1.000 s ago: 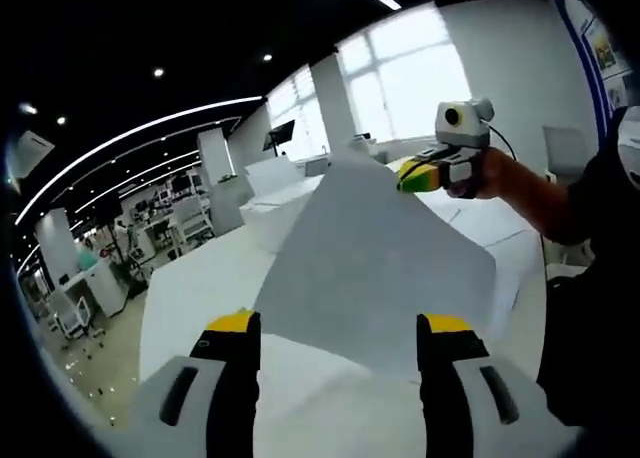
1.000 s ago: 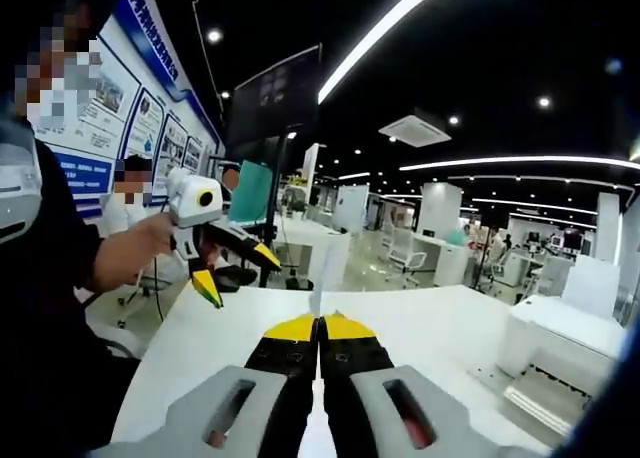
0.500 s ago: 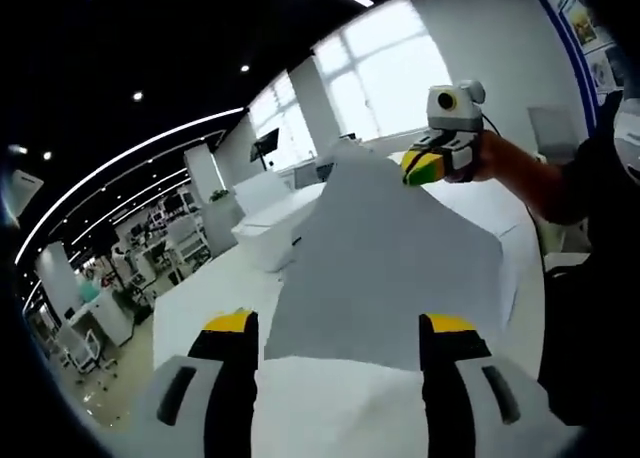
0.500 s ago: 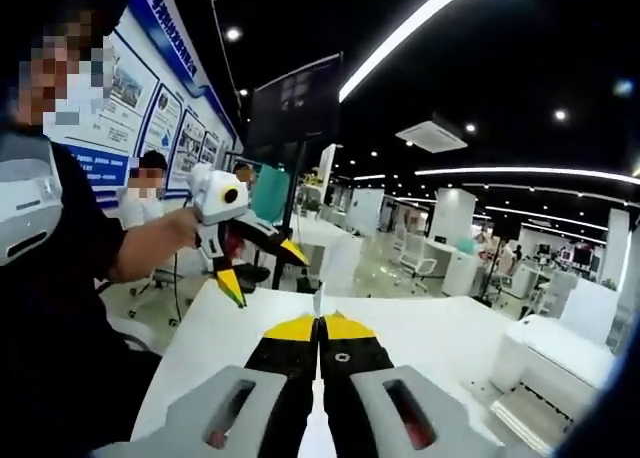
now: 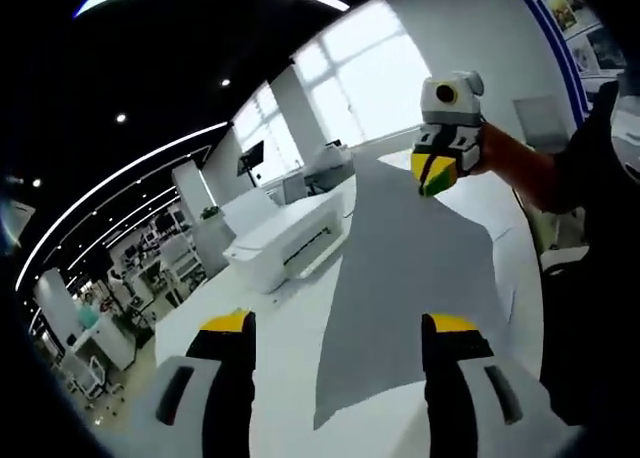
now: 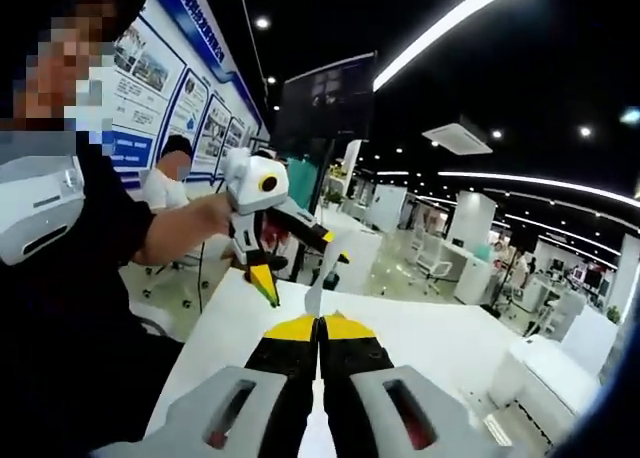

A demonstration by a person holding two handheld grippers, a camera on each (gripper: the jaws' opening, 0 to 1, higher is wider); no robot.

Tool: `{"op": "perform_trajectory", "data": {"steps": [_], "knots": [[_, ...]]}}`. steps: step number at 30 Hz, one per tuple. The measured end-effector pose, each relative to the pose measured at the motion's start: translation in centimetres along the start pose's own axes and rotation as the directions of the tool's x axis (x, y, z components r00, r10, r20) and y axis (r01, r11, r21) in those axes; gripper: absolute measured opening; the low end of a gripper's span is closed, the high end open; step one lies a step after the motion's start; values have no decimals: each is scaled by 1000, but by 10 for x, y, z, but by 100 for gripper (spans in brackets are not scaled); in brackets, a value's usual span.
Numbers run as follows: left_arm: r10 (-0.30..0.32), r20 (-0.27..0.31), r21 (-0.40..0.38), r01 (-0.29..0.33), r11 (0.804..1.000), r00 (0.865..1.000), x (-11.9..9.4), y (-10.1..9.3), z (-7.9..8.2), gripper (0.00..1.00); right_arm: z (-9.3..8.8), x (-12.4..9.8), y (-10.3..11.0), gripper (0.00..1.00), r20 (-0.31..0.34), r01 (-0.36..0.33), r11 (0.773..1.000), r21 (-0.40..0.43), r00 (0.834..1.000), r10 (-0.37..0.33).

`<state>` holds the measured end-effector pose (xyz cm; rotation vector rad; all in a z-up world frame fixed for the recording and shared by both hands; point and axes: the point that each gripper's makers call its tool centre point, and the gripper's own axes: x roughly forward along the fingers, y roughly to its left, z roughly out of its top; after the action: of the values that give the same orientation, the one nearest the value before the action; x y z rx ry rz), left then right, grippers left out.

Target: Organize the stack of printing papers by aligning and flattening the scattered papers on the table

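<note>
The sheet of paper I am working with hangs lifted above the white desk, and from the left gripper view I see its broad grey face, pinched at its far upper edge by the right gripper and trailing down toward me between my own jaws. From the right gripper view I get that same sheet edge-on instead, only a thin pale sliver rising just past the yellow tips. There the right gripper is clenched, its two jaws pressed together with the paper's edge caught between them. The left gripper is released: in its own view the two yellow-tipped jaws stand wide apart with the paper passing beyond the gap, and I cannot tell that they touch it. In the right gripper view I see the left gripper from the side, held in a hand above the desk with its jaws splayed, near the sheet. Beyond the desk, the left gripper view gives me a long white printer unit and bright windows; the right gripper view gives me a wall of posters and a dark screen.
</note>
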<state>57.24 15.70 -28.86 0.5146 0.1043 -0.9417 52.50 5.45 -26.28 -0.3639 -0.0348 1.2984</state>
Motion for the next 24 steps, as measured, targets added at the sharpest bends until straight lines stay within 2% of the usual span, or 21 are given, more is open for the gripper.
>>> {"op": "perform_trajectory", "data": {"steps": [4, 8, 13, 18, 24], "knots": [[-37, 1, 2, 37, 999, 999, 2, -8, 2, 70, 4, -1, 7, 0, -8, -31, 999, -13, 999, 31], [-108, 6, 0, 108, 994, 994, 5, -23, 5, 66, 7, -1, 12, 0, -9, -57, 998, -19, 998, 57], [-190, 6, 0, 190, 982, 982, 7, -39, 5, 56, 10, -1, 18, 0, -11, -78, 997, -23, 997, 78], [-240, -12, -2, 240, 971, 971, 9, -49, 1, 54, 13, -1, 21, 0, 6, -84, 996, -21, 996, 84], [-306, -40, -15, 306, 952, 951, 11, -64, -5, 43, 14, 2, 29, 0, 10, -109, 994, -18, 994, 109]]}}
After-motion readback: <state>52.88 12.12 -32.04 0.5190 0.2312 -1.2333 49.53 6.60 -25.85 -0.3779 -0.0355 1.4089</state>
